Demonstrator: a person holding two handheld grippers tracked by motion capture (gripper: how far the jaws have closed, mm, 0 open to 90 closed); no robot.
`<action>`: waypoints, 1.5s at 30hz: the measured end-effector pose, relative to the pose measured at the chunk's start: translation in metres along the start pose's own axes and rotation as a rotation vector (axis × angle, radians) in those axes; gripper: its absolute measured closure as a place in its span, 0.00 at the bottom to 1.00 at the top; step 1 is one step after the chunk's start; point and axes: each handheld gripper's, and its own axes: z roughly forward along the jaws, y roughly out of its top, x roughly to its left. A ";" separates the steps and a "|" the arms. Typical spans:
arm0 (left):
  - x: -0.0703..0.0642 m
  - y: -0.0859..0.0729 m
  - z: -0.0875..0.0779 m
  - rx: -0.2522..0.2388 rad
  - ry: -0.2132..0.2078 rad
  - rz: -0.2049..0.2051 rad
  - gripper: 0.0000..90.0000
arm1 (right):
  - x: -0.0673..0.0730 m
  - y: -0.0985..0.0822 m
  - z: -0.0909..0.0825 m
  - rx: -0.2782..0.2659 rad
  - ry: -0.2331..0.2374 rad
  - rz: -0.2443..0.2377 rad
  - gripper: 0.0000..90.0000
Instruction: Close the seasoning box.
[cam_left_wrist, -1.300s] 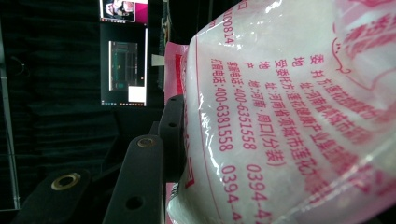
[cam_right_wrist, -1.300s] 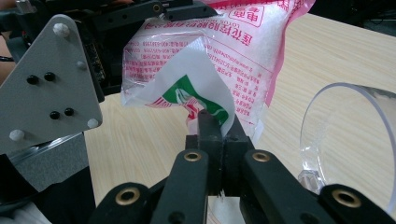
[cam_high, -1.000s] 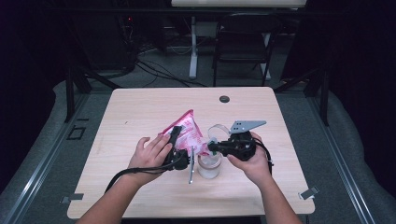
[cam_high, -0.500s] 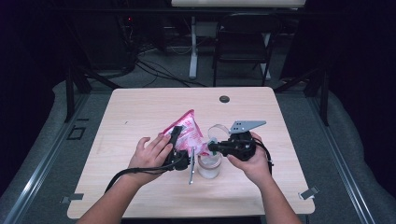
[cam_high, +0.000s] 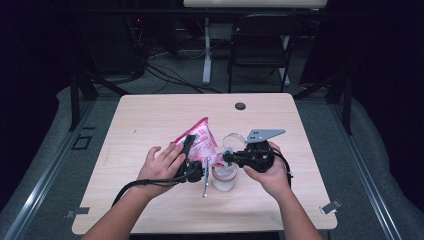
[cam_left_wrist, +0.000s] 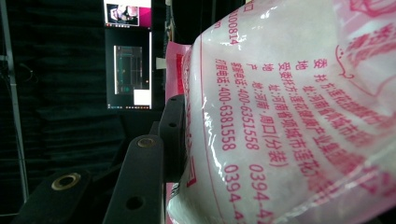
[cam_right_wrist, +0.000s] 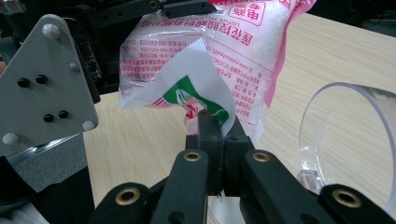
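A pink-and-white plastic bag (cam_high: 201, 140) of white grains is tilted above a clear jar (cam_high: 224, 178) on the table. My left gripper (cam_high: 191, 150) is shut on the bag's body; one of its fingers (cam_left_wrist: 173, 135) presses the printed film (cam_left_wrist: 280, 116). From the right, my right gripper (cam_high: 228, 157) is shut on the bag's lower corner. In the right gripper view its jaws (cam_right_wrist: 212, 126) pinch a white-and-green flap of the bag (cam_right_wrist: 233, 42). The jar's clear hinged lid (cam_right_wrist: 355, 135) stands open beside it.
A thin metal utensil (cam_high: 205, 185) lies on the wooden table (cam_high: 150, 115) next to the jar. A small black disc (cam_high: 240, 106) sits near the far edge. A folding chair (cam_high: 260, 50) and cables are on the floor beyond the table.
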 end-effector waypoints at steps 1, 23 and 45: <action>0.000 0.000 0.000 0.000 0.000 0.000 0.73 | 0.000 0.000 0.000 -0.001 0.000 0.000 1.00; 0.002 0.001 0.000 -0.002 0.004 0.010 0.73 | 0.000 0.000 -0.001 -0.007 -0.002 0.001 1.00; 0.002 0.003 0.000 -0.017 0.015 0.022 0.73 | -0.001 0.000 -0.002 -0.005 -0.004 0.000 1.00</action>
